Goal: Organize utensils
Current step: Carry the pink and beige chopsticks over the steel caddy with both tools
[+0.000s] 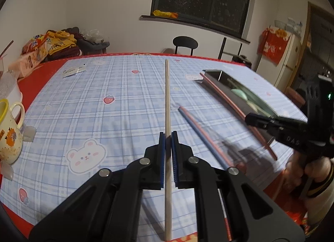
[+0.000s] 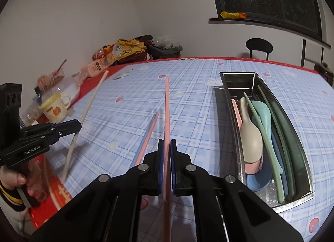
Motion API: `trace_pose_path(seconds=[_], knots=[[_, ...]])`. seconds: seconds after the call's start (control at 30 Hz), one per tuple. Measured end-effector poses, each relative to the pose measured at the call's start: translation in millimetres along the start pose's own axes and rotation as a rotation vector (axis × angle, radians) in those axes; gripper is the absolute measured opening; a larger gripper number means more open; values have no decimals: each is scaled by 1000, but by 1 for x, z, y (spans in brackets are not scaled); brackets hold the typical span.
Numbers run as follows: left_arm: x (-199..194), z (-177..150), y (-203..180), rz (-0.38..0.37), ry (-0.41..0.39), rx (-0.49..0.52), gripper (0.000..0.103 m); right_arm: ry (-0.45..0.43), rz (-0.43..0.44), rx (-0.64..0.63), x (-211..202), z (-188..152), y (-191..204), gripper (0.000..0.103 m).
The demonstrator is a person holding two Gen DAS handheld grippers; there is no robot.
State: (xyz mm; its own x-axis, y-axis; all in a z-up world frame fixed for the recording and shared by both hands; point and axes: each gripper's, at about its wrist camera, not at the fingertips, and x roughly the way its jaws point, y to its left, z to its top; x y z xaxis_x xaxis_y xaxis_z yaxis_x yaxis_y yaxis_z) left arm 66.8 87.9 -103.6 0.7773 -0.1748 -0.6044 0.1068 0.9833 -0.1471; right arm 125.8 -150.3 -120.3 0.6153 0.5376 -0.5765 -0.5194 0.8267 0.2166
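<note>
My left gripper (image 1: 168,135) is shut on a beige chopstick (image 1: 167,96) and holds it above the table, pointing away. It also shows in the right wrist view (image 2: 87,112). My right gripper (image 2: 167,143) is shut on a pink chopstick (image 2: 167,112), also seen in the left wrist view (image 1: 229,100). A pink and a blue chopstick (image 2: 149,133) lie together on the checked tablecloth between the grippers. A steel utensil tray (image 2: 229,121) at the right holds several spoons and chopsticks, among them a beige spoon (image 2: 250,137).
A yellow-rimmed mug (image 1: 8,133) and a white bowl (image 2: 68,89) stand at the table's left edge. Snack bags and clothes (image 1: 52,43) are piled at the far left corner. A small packet (image 1: 74,72) lies on the cloth. A black chair (image 1: 184,43) stands behind the table.
</note>
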Motion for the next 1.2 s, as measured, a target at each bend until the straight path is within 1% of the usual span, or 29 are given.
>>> trace_pose_path(seconds=[0.1,0.23,0.37,0.5,0.77,0.93,1.03,1.13,1.2], knots=[[-3,5,-5,-25,-6,-25,10,-16,25,17,-5,1,-2,6],[-6,11,-14,-58,-20,-33,10,-17,79,55,-10,4,-8,6],[-15,15,-26,-78,-45,-23,10,-36,73,64,-16,4,-15,6],[-19,16,-32,-88,-50,-15,10,-42,82,95,-18,3,-22,6],[-38,16,-42,-112,-87,-4,10,-58,92,88,-22,3,-21,6],[-46,18,-45,-134,-96,-7,10,-62,89,89,-24,3,-20,6],[-46,22,-47,-156,-93,-23,10,-69,94,99,-27,4,-22,6],[-42,32,-53,-195,-90,-47,10,-75,117,112,-32,10,-28,6],[-39,37,-60,-220,-89,-50,10,-83,115,110,-37,14,-34,6]])
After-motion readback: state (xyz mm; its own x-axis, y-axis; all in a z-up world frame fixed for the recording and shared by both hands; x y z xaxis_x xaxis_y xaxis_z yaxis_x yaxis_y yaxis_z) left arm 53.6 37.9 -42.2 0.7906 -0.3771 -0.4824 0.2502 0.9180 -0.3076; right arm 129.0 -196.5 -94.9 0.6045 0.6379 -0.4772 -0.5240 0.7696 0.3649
